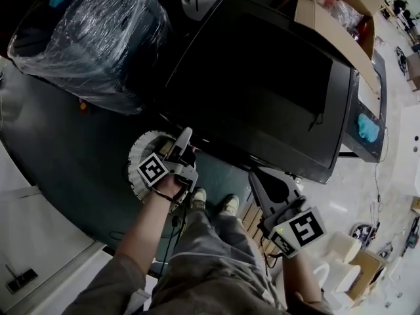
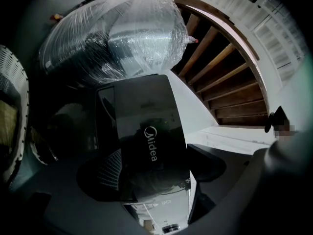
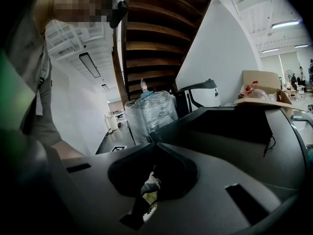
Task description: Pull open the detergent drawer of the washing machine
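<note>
The black washing machine (image 1: 262, 84) fills the middle of the head view, seen from above. My left gripper (image 1: 184, 142) is at its front left corner. In the left gripper view its jaws stand either side of the glossy black drawer front (image 2: 142, 146) with a white logo, and seem to be clamped on it. A white inner part with small symbols (image 2: 161, 207) shows just below the panel. My right gripper (image 1: 260, 181) hangs apart from the machine, near the person's legs. Its jaws meet with nothing between them (image 3: 155, 148).
A bulky appliance wrapped in clear film (image 1: 92, 31) stands left of the machine. An open cardboard box (image 1: 341, 28) sits at its far right. A white slatted round object (image 1: 139, 157) lies by my left gripper. Wooden stairs (image 2: 225, 82) rise behind. The person's shoes (image 1: 213, 202) are below.
</note>
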{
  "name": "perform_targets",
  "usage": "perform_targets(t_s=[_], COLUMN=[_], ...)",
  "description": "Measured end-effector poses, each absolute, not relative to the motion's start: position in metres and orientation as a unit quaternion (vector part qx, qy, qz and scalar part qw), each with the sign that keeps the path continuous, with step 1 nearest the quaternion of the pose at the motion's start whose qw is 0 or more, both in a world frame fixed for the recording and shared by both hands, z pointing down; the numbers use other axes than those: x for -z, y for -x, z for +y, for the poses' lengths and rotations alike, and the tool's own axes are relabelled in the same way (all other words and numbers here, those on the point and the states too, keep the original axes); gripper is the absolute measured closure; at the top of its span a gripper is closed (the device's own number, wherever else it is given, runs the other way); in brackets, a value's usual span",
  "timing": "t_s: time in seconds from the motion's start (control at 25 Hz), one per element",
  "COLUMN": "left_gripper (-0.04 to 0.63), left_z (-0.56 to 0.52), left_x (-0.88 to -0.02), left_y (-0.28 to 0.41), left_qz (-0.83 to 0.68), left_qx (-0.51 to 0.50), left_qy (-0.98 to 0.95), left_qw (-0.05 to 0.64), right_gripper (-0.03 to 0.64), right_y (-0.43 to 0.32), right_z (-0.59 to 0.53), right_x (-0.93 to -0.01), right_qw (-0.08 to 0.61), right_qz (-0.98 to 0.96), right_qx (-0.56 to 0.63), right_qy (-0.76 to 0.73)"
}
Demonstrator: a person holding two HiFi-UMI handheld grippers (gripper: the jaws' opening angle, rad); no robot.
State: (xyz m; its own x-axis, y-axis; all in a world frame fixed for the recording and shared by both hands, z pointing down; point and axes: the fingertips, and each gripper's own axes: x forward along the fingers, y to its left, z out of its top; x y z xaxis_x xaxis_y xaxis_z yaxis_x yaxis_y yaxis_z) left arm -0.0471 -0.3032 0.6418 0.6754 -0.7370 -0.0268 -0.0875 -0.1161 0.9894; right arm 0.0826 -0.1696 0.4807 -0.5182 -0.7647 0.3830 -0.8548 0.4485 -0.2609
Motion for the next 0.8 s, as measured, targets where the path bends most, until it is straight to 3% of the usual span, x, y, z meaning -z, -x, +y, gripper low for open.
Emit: perform_targets(t_s=[0.8], left_gripper=[0.158], left_z=[-0.219], left_x=[-0.645], left_y=[0.102], left_qz=[-0.303], left_qx=[0.261], left_qy=[-0.688], left_qw=[0.605], right_gripper=[0.584], right_y=[-0.053], right_z=[-0.145], right_x=[-0.481], right_qw=[0.114], right_qz=[-0.852], right_qx=[-0.232], right_qy=[-0.455])
